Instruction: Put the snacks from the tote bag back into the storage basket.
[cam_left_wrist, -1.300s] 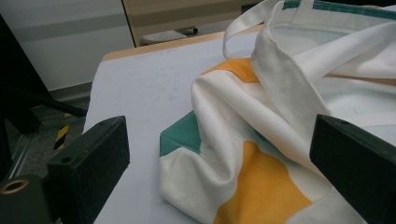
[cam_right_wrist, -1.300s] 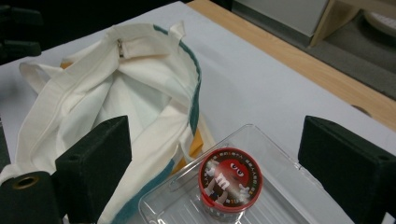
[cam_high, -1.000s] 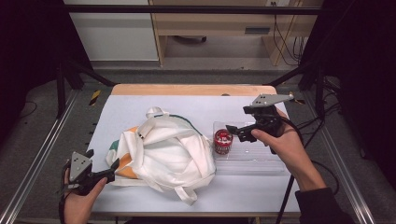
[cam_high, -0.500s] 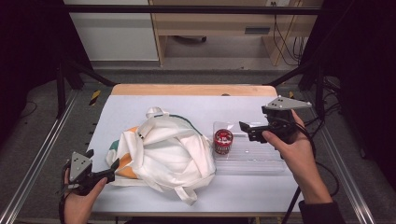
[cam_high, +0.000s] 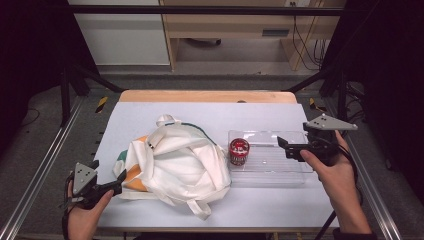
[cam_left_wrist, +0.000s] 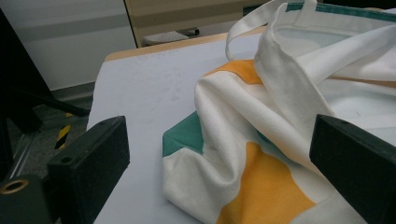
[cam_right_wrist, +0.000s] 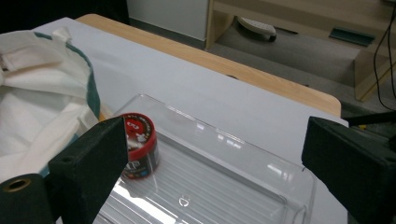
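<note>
A white cloth bag (cam_high: 175, 165) with orange and green patches lies crumpled on the left half of the table. A red can (cam_high: 239, 151) stands upright in the left end of a clear plastic tray (cam_high: 280, 172). My left gripper (cam_high: 119, 182) is open at the bag's near-left corner, with the bag (cam_left_wrist: 261, 140) lying between its wide-apart jaws and not pinched. My right gripper (cam_high: 285, 147) hovers open over the tray's right end, pointing left at the can (cam_right_wrist: 140, 144), well short of it. In the right gripper view the tray (cam_right_wrist: 224, 186) lies below the jaws.
The pale table top (cam_high: 280, 115) has a wooden strip (cam_high: 205, 96) along its far edge. Metal rails (cam_high: 35, 180) run along both sides. A shelf unit and cables (cam_high: 300, 45) stand on the floor beyond the table.
My right gripper has drawn back to the right, away from the can, toward the tray's right end. The left gripper, the bag and the can have not moved.
</note>
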